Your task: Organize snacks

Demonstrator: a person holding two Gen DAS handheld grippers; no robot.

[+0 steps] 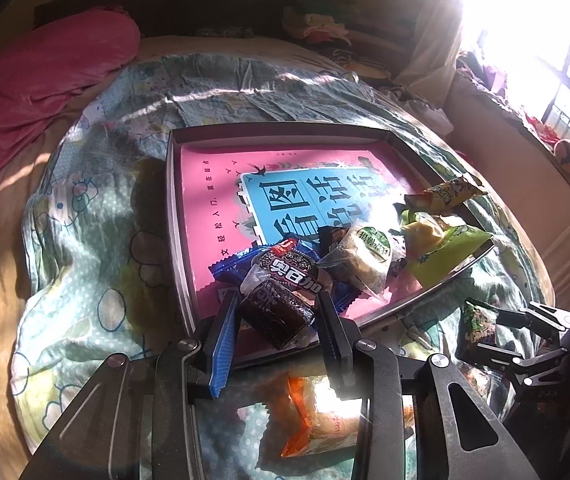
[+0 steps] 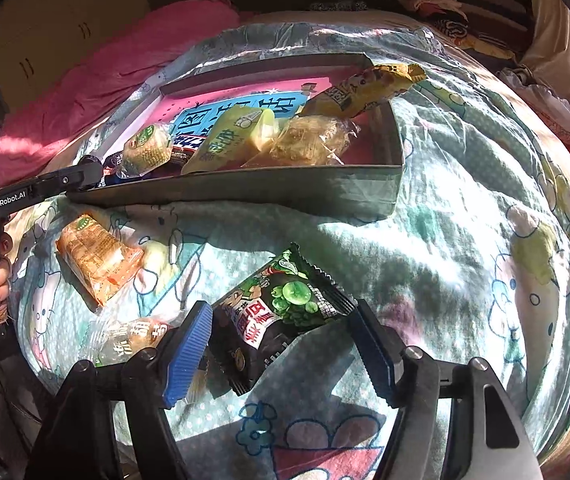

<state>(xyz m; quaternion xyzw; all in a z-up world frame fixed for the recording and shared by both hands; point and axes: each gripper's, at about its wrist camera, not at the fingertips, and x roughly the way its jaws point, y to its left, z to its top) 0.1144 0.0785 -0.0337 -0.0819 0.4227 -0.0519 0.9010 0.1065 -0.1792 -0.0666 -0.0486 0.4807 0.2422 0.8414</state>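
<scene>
Holding a dark chocolate cake packet (image 1: 275,312) crosswise between its narrowed pads, the left gripper (image 1: 277,320) hangs over the near edge of the grey box (image 1: 173,208), inside which a pink book lines the floor. Judged step: let this packet go inside the box, then bring in the next. Ahead of the left tool, a blue cookie packet (image 1: 285,270) and other snacks crowd the box's near corner, so a release slightly further in, toward the bare pink cover, would stack less. Below that tool, outside the box, lies an orange packet (image 1: 317,412) on the quilt (image 1: 85,240). To the right, the right gripper (image 2: 281,344) stands wide, with the green pea packet (image 2: 281,312) between its jaws but no pad pressing it; the packet rests on the quilt. Closing should catch the packet's body, not only the crimped end, and avoid pinching cloth. Beyond it, the box's near wall (image 2: 245,188) must be cleared on the lift. A yellow packet (image 2: 365,88) overhangs the far right corner; open quilt lies to the right.
</scene>
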